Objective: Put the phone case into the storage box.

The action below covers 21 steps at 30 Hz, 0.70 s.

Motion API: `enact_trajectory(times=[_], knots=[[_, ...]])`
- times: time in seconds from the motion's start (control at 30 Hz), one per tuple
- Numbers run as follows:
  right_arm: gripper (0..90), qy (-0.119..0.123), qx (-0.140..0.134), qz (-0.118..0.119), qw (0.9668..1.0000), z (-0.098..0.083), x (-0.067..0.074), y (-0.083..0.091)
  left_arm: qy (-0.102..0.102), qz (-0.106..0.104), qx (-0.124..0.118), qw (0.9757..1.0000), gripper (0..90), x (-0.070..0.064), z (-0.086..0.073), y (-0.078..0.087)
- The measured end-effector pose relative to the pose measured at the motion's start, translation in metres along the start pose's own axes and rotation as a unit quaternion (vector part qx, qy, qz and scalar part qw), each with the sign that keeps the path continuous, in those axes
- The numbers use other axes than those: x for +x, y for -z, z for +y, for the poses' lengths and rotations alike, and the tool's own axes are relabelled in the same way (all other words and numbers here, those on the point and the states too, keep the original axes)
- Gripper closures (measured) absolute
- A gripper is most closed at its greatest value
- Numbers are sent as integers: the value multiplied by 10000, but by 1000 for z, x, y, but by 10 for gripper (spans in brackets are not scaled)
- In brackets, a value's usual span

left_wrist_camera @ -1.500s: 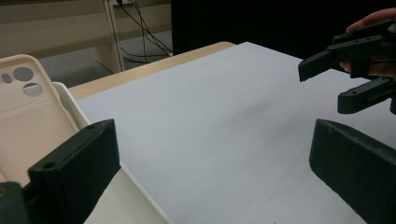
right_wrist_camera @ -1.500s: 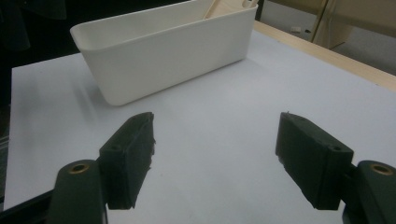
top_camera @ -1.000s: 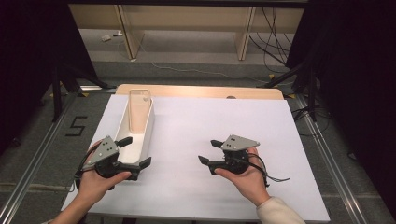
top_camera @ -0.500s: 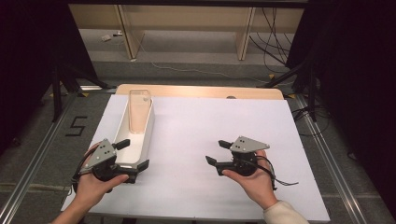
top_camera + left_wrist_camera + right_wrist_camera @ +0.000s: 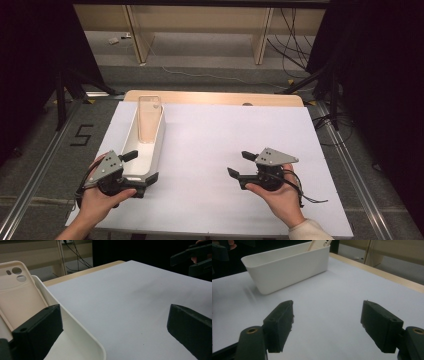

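1. The left gripper [image 5: 141, 167], jaws spread wide, straddles the near end wall of a white tray [image 5: 131, 149].
2. A phone case [image 5: 149, 119] leans upright at the tray's far end.
3. The right gripper [image 5: 241, 164] hangs released over the bare worktop [image 5: 210, 145].
4. Closing squarely on the thin wall should keep the tray from tipping.

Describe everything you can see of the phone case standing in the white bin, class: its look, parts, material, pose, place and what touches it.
The phone case is a pale, beige-tinted shell that looks like soft, slightly see-through plastic. It has rounded corners and, near its top, two round camera cut-outs with a smaller slot beside them. It stands on end in the far part of the long white bin, leaning back against the bin's end wall, cut-outs uppermost, its top rising above the rim. The left gripper straddles the bin's near end with jaws open, apart from the case.
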State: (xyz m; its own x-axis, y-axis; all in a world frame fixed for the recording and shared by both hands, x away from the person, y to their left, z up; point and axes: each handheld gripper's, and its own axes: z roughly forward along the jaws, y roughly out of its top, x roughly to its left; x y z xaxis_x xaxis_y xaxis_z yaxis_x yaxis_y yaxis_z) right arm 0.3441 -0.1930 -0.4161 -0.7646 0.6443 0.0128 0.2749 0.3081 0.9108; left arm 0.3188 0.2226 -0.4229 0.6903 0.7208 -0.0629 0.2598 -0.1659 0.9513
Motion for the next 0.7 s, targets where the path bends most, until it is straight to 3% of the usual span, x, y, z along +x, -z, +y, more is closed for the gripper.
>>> enact_trajectory(times=[0.7], knots=[[255, -119, -2, -108, 9999, -8, -2, 12, 41, 4, -15, 10000, 0, 0, -3, 0]])
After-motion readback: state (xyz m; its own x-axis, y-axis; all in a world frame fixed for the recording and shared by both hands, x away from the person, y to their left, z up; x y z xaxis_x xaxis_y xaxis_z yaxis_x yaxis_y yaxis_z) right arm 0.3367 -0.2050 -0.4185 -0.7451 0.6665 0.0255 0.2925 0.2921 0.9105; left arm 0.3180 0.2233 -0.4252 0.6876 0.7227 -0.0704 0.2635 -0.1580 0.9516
